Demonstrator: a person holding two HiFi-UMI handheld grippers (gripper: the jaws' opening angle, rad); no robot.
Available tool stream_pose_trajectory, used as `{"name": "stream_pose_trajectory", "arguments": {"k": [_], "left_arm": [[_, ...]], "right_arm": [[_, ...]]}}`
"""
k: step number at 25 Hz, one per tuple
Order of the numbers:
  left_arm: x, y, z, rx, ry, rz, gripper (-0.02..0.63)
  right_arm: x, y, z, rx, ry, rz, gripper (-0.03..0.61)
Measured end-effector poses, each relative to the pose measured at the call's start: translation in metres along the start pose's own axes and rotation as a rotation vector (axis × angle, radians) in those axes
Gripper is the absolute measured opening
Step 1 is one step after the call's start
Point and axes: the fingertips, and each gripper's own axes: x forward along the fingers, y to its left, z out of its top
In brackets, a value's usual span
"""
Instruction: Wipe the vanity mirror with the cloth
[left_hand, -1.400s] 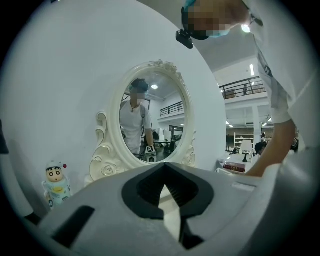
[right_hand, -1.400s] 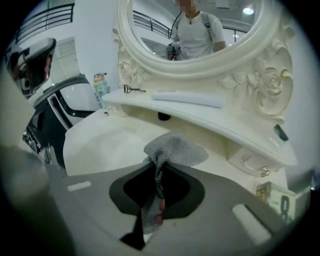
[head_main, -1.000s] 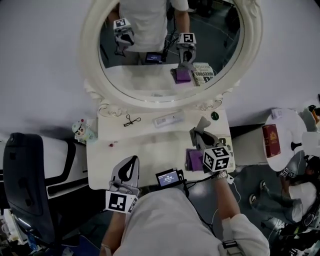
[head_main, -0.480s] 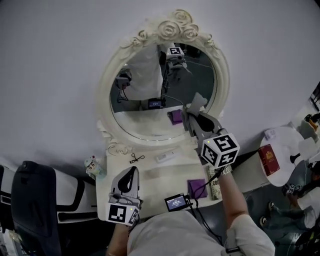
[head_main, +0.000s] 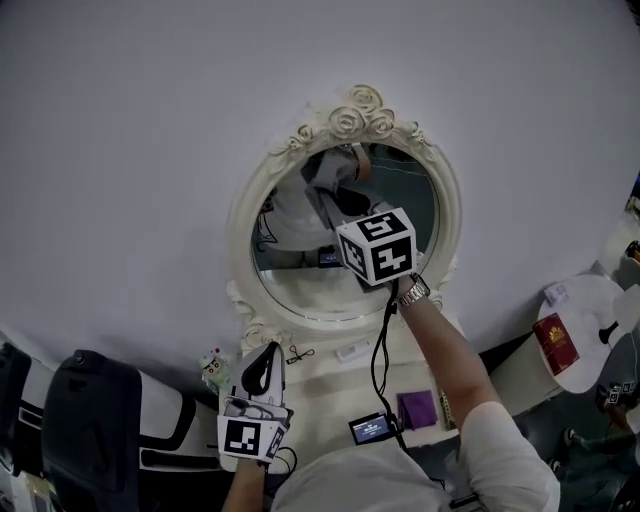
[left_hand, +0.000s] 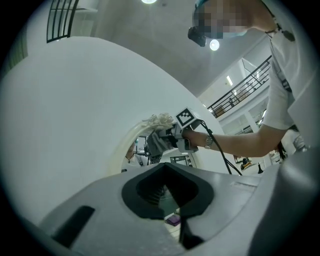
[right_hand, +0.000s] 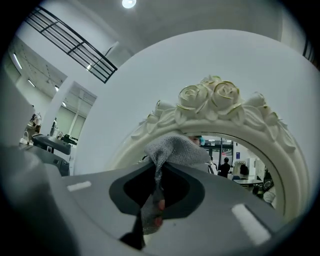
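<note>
The oval vanity mirror (head_main: 300, 270) hangs on the wall in a white carved frame (head_main: 358, 110) topped with roses. My right gripper (right_hand: 159, 172) is raised in front of the upper glass, shut on a grey cloth (right_hand: 175, 149) that bunches out past its tips. In the head view only its marker cube (head_main: 378, 247) shows, and the jaws are hidden behind it. The left gripper view shows the right gripper (left_hand: 167, 140) with the cloth (left_hand: 156, 143) at the glass. My left gripper (head_main: 263, 365) hovers low over the vanity's left side, shut and with nothing in it.
Below the mirror, the white vanity top (head_main: 330, 390) carries a purple pad (head_main: 417, 408), a small screen device (head_main: 370, 428), a white remote-like bar (head_main: 352, 351) and a black clip (head_main: 298, 354). A dark chair (head_main: 95, 420) stands at left. A round side table (head_main: 585, 300) with a red book (head_main: 556, 343) stands at right.
My right gripper has risen from the vanity top to the mirror glass with the cloth in it. The left gripper rose a little. The head view tilted up toward the wall.
</note>
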Motion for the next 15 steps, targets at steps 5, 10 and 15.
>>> {"name": "stream_pose_trajectory", "arguments": {"k": [5, 10, 15], "left_arm": [[0.0, 0.004, 0.005, 0.023, -0.011, -0.006, 0.006], [0.002, 0.011, 0.003, 0.021, -0.013, -0.003, 0.006], [0.013, 0.013, -0.001, 0.013, -0.012, -0.015, 0.006]], "right_arm": [[0.03, 0.005, 0.02, 0.004, -0.002, 0.0, 0.033], [0.042, -0.005, 0.023, 0.001, 0.0, -0.036, 0.032], [0.03, -0.035, 0.021, 0.03, -0.021, -0.086, 0.032]]}}
